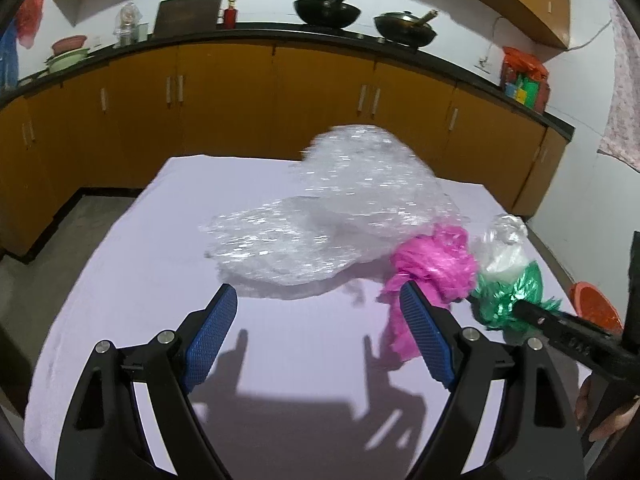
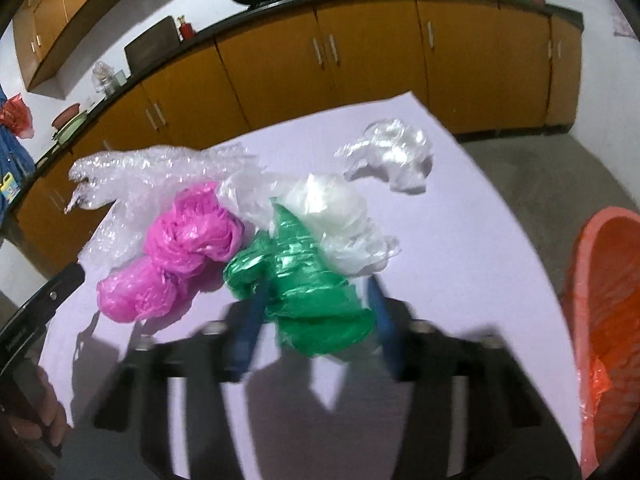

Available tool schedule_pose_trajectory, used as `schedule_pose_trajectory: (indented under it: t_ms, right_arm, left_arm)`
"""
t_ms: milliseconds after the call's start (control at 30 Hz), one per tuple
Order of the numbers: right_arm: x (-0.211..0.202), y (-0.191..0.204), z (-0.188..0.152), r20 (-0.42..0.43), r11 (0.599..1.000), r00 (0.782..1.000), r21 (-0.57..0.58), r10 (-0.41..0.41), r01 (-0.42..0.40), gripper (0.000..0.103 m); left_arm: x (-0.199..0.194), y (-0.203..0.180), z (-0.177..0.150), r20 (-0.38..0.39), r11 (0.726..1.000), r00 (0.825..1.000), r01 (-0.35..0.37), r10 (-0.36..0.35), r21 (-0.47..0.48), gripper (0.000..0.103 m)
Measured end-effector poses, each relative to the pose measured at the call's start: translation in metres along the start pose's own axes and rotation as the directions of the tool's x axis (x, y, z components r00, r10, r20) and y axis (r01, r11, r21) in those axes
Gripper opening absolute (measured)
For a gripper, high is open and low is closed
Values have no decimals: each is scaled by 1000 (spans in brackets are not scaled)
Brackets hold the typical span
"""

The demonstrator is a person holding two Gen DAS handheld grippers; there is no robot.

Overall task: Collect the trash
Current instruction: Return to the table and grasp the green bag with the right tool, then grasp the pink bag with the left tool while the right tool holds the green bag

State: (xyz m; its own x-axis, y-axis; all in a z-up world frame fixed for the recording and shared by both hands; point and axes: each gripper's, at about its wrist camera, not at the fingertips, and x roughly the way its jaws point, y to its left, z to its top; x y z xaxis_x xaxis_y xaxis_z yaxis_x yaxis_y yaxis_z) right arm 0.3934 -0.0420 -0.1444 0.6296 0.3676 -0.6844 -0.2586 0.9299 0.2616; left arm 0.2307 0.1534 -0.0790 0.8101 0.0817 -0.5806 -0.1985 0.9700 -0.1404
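Note:
A crumpled green plastic bag [image 2: 316, 292] lies on the white table between the blue pads of my right gripper [image 2: 320, 296]; the jaws stand around it with some gap, and the view is blurred. The green bag also shows in the left wrist view [image 1: 510, 292]. A pink bag [image 2: 180, 256] lies to its left, a white bag [image 2: 340, 216] behind it, bubble wrap [image 2: 160, 176] at far left, and a clear wad [image 2: 392, 152] further back. My left gripper [image 1: 316, 312] is open and empty above the table, with the bubble wrap [image 1: 320, 216] ahead and the pink bag [image 1: 436, 268] by its right finger.
An orange bin [image 2: 608, 320] with an orange liner stands at the table's right edge, also seen in the left wrist view [image 1: 596, 308]. Yellow kitchen cabinets [image 1: 240, 92] with a black counter run behind the table [image 1: 140, 280]. Grey floor lies beyond the table edges.

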Motion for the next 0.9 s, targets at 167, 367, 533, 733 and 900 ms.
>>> schedule_pose_trajectory:
  t_ms: [167, 367, 533, 733, 900]
  right_arm:
    - [-15, -3, -10, 10, 1000, 1000, -6, 22, -21, 12]
    - [-47, -11, -27, 46, 998, 997, -7, 61, -60, 6]
    - [-73, -22, -39, 83, 997, 994, 26, 75, -77, 5]
    - [-89, -38, -44, 108, 997, 993, 53, 55, -61, 5]
    - [-91, -48, -48, 104, 995, 994, 82, 44, -53, 5]
  left_arm:
    - [9, -25, 0, -21, 997, 998, 59, -59, 43, 83]
    - [23, -50, 0, -74, 991, 993, 101, -95, 90, 88]
    - [42, -61, 1, -130, 989, 988, 98, -84, 112, 88]
    - [61, -64, 2, -198, 990, 973, 129, -115, 59, 88]
    - [73, -72, -1, -230, 991, 969, 108, -88, 77, 84]
